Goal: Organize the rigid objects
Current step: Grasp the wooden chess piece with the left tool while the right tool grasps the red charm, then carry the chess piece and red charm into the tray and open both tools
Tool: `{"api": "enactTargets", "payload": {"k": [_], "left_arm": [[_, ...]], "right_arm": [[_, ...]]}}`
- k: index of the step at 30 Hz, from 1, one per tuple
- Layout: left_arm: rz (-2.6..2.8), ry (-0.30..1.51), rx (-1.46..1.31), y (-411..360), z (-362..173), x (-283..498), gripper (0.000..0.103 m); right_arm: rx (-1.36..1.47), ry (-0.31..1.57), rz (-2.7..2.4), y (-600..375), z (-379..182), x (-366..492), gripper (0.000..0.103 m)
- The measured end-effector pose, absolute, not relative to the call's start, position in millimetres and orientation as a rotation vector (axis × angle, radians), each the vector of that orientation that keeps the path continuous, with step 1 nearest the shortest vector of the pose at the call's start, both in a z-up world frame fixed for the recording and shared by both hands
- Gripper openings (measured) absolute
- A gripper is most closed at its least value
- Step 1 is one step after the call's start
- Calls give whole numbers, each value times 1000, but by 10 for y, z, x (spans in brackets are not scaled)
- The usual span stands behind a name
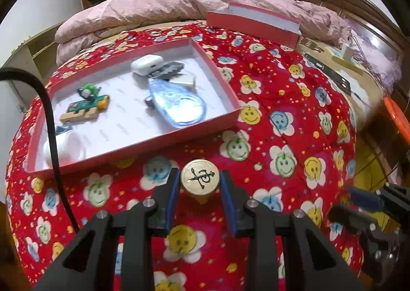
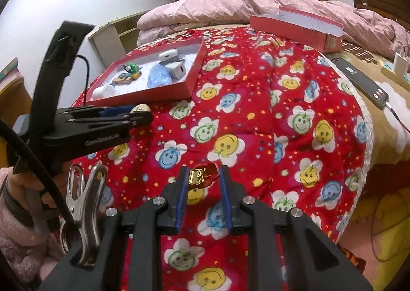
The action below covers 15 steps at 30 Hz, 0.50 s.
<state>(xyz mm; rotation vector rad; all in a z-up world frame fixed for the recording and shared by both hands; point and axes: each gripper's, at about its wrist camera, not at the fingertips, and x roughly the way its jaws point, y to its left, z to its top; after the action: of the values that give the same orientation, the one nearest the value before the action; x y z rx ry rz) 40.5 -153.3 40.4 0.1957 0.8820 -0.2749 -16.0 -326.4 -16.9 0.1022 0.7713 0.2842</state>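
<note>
Now, with the left hand-held gripper (image 1: 197,183) clamped on the gold seal (image 1: 200,178) just short of the red tray (image 1: 232,97), it should clear the near rim before letting go, while the right hand-held gripper (image 2: 202,175) grips a small red-and-gold toy (image 2: 203,175) further back.

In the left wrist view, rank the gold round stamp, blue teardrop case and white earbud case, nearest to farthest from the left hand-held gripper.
1. Gold round stamp, between the left hand-held gripper's fingers.
2. Blue teardrop case, tray's near right.
3. White earbud case, tray's far side.
</note>
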Motion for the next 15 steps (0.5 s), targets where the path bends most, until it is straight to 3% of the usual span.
{"api": "enactTargets", "payload": {"k": [15], "left_arm": [[-155, 884, 122, -888, 635, 414, 33]], "right_arm": [[56, 727, 364, -2783, 125, 53, 24]]}}
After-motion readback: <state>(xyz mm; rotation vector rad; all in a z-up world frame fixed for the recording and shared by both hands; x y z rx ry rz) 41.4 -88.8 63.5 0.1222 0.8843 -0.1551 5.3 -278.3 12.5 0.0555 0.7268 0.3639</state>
